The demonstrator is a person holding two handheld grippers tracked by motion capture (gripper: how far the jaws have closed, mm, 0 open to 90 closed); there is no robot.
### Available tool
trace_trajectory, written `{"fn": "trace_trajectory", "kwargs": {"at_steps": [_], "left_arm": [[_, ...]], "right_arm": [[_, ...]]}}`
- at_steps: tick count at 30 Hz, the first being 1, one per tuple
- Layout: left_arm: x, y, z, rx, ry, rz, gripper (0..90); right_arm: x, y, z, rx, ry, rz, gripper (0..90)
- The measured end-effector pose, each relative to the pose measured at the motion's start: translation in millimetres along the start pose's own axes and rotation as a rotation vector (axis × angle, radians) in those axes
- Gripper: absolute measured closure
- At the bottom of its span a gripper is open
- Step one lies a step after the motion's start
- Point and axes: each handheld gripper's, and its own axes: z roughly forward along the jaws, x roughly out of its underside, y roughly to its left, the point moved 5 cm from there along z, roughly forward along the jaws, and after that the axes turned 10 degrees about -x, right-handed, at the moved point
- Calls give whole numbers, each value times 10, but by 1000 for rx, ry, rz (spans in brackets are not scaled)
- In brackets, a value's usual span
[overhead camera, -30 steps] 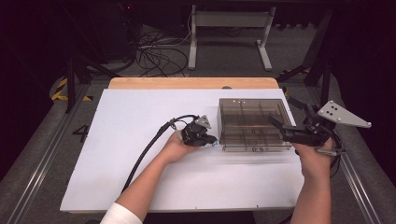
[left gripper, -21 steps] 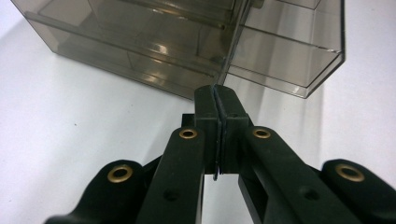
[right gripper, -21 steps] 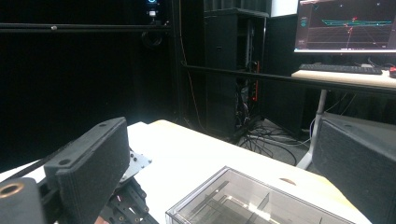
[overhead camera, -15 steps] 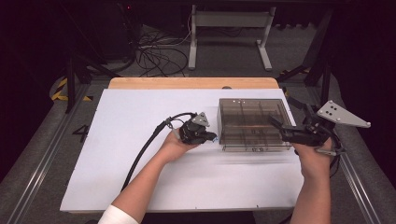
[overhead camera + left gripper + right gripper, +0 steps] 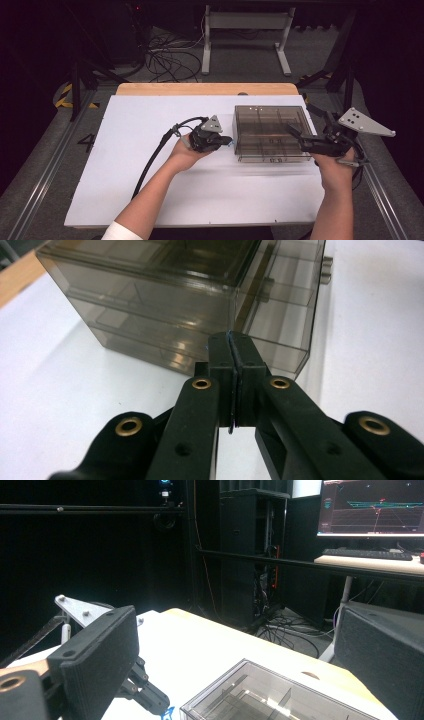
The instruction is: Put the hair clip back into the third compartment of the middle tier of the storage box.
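Now the smoked, see-through plastic box (image 5: 272, 132) sits on the white counter (image 5: 150, 150), toward its right half and a little back from the person's edge, with its lid on and dividers showing through the top. At the high view's left, the left tool (image 5: 226, 142) is held just beside the box's left wall, its tips aimed at that wall; whether they touch it cannot be told from above. From the left gripper view, the 2 black jaws of this tool (image 5: 234, 357) stand pressed flat together, and a thin dark sliver shows along the seam between them, too slight to name. Beyond the tips the box (image 5: 200, 305) shows stacked tiers and a corner edge running down in front of them. A black cable trails from the left tool back along the counter beside the person's forearm. At the high view's right, the right tool (image 5: 299, 139) is held over the box's right end, with its grey 3-cornered plate (image 5: 364, 122) sticking out to the right past the counter's edge. From the right gripper view, its 2 jaws stand wide apart at either side of the frame with nothing between them, and the box's lid corner (image 5: 260, 695) lies below them. That view also shows the left tool's tips (image 5: 150, 697) low down near the box, and a lit monitor (image 5: 372, 507) on a desk far off.
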Motion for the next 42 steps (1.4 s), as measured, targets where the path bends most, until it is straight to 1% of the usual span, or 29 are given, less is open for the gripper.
{"fn": "trace_trajectory", "kwargs": {"at_steps": [3,6,13,20,23,27,31,36,39,42], "left_arm": [[-36,-2,-36,-7,-13,1,889],[-85,-16,-63,1,-23,-4,889],[-218,-74,-93,-12,-38,32,888],[-303,-105,-100,-18,-48,40,889],[-340,-127,-91,-11,-57,44,889],[-383,-151,-72,-11,-55,51,888],[-441,-181,-56,-9,-53,64,888],[-522,-229,-26,-2,-64,78,888],[-554,-256,4,2,-61,85,888],[-590,-284,25,2,-59,89,888]], "right_arm": [[1,0,-1,1,1,2,48],[1,-2,-2,1,1,2,48],[-3,2,-2,0,-1,1,48],[-6,-5,-16,2,-5,4,48],[-4,-9,-18,1,-6,2,48],[-3,-11,-28,1,-8,8,48],[-4,-25,-44,1,-14,10,48],[-13,-22,-52,2,-18,5,50],[-13,-3,-28,3,-4,-8,50],[-4,5,-7,-3,1,-4,50]]}}
